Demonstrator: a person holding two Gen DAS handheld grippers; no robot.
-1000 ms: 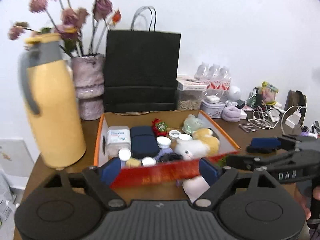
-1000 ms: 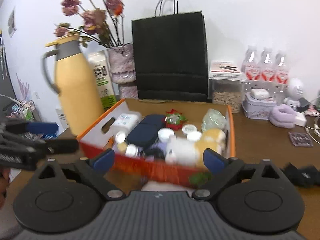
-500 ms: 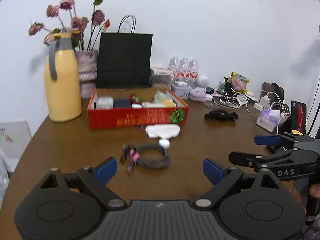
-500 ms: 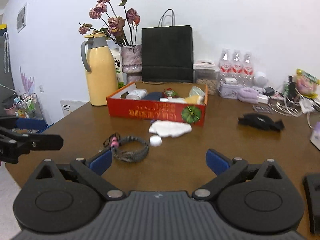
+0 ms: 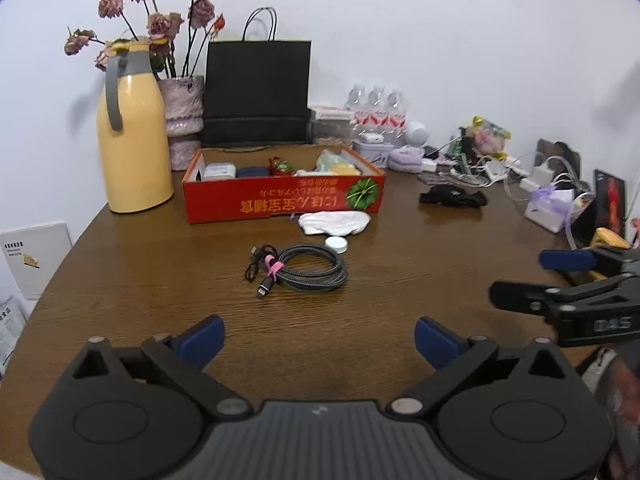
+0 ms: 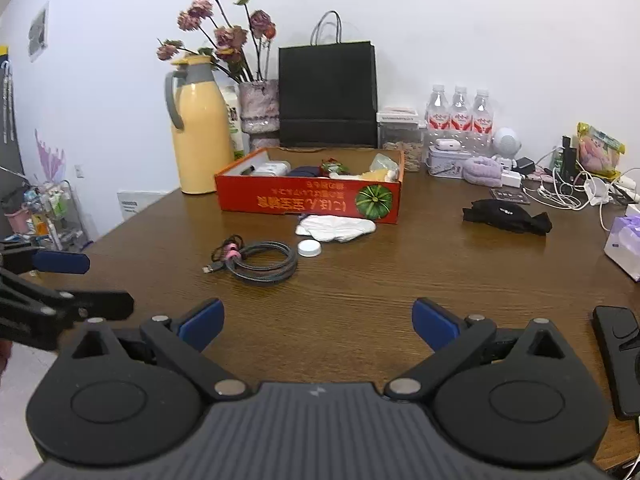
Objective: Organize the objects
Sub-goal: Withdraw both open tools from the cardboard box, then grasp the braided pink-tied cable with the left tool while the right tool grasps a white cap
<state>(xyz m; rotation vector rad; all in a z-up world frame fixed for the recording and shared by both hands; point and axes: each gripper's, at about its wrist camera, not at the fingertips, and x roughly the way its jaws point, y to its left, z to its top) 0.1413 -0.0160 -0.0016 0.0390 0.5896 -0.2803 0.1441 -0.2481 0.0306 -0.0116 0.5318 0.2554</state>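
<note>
A red cardboard box (image 5: 280, 200) (image 6: 308, 200) with several small items inside sits mid-table. In front of it lie a white cloth (image 5: 334, 223) (image 6: 336, 227), a small white round lid (image 5: 336, 244) (image 6: 309, 247) and a coiled grey cable (image 5: 308, 268) (image 6: 260, 265) with a pink tie. A black fabric piece (image 5: 452, 198) (image 6: 506, 216) lies to the right. My left gripper (image 5: 319, 342) is open and empty, low over the near table. My right gripper (image 6: 317, 322) is open and empty, also well short of the cable.
A yellow thermos (image 5: 130, 136), flower vase (image 5: 184, 128) and black paper bag (image 5: 258, 92) stand behind the box. Water bottles (image 6: 460, 114), chargers and cables (image 6: 568, 188) crowd the back right. A black flat object (image 6: 618, 360) lies at the near right edge.
Both grippers have pulled far back from right above the box to the near side of the table. The cable, lid and cloth have come into view. Both stayed open.
</note>
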